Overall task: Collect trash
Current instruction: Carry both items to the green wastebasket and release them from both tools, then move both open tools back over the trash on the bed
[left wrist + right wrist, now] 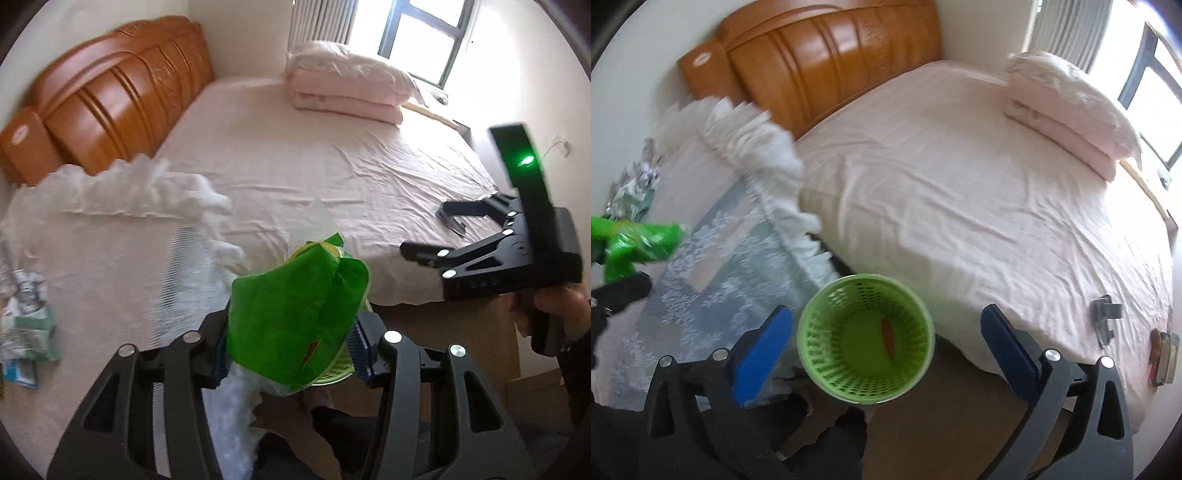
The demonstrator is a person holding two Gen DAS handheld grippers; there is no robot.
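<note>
one green wrapper (295, 317) clamped in left gripper (291, 347) jaws; right gripper (886, 332) jaws wide above one green basket (866, 338), lower centre.

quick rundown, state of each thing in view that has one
left hand-held gripper: shut on green wrapper
right hand-held gripper: open, nothing between its fingers
green trash basket: upright on floor, orange scrap inside
crumpled packaging: lying loose
quilt: folded on bed
</note>
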